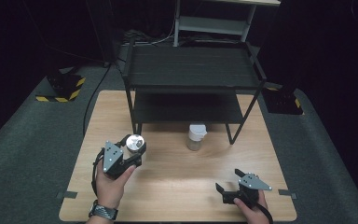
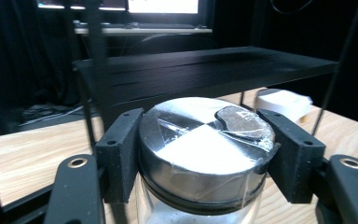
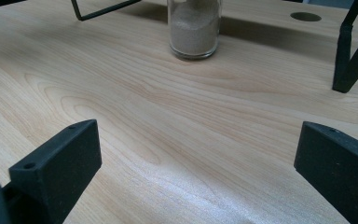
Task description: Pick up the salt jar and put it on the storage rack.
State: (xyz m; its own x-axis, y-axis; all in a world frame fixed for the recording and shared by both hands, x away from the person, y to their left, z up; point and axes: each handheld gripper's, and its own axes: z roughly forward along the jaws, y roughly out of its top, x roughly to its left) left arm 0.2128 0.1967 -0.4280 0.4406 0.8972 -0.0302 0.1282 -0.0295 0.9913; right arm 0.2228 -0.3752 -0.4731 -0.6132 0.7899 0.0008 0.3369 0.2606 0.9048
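A glass jar with a shiny metal lid (image 2: 205, 149) sits between the black jaws of my left gripper (image 2: 205, 161), which is shut on it just below the lid. From above, that jar (image 1: 134, 142) and my left gripper (image 1: 133, 151) are at the table's left, in front of the black shelf rack (image 1: 193, 70). A second jar with a white cap (image 1: 196, 136) stands on the wood under the rack's front edge; its sandy contents (image 3: 194, 28) show ahead of my right gripper (image 3: 196, 172). My right gripper (image 1: 228, 182) rests low near the front right, open and empty.
The black two-tier rack stands at the back of the wooden table (image 1: 177, 177); its thin legs (image 3: 349, 60) reach down to the wood. Dark floor surrounds the table, with a yellow-and-black striped base (image 1: 60, 91) at the left. A white shelf unit (image 1: 214, 23) stands behind.
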